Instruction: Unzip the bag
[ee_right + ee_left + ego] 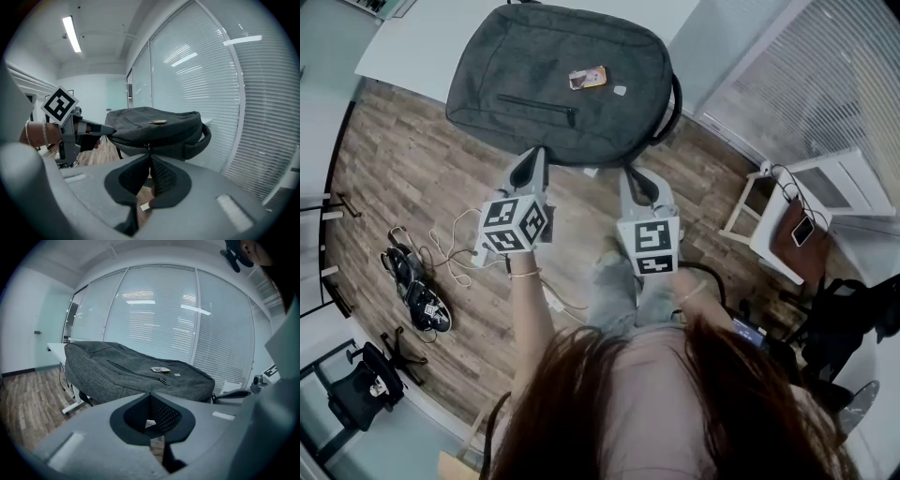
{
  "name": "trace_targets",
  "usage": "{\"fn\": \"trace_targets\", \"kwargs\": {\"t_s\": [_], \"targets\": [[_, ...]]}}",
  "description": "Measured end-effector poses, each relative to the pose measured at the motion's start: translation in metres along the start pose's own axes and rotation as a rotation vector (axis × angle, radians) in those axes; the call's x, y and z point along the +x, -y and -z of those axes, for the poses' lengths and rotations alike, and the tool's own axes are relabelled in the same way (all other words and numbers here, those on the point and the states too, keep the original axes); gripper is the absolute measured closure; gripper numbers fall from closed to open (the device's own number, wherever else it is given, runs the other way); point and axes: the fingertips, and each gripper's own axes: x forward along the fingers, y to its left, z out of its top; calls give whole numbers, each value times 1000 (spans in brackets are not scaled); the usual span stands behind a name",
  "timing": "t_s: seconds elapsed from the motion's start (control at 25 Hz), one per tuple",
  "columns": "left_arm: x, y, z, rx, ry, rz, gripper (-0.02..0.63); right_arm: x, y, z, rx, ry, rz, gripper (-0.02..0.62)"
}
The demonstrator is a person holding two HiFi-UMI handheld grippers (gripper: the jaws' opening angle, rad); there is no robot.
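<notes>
A grey backpack (562,84) lies flat on a white table (412,47), with a front-pocket zip (534,105) and a small orange tag (588,78) on top. My left gripper (534,155) is shut and empty, its tips at the bag's near edge. In the left gripper view the shut jaws (150,397) point at the backpack (117,371) and its pocket zip puller (162,380). My right gripper (633,173) is also shut, just short of the bag. From the right gripper (149,157), a small zip puller (148,147) hangs on the bag's side just beyond the tips, and the left gripper (108,130) touches the bag.
The bag's black handle (675,103) sticks out on the right. A white chair (783,230) holding a phone stands to the right. Shoes (417,291) and cables (455,246) lie on the wooden floor at left, near a black office chair (361,384). Blinds cover the windows behind.
</notes>
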Motion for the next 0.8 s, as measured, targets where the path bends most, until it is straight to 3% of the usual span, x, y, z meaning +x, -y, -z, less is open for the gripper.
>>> {"fn": "trace_targets", "kwargs": {"t_s": [0.8], "targets": [[2, 1, -1, 38, -94, -2, 598, -6, 42, -11, 7, 0, 50, 584]]}}
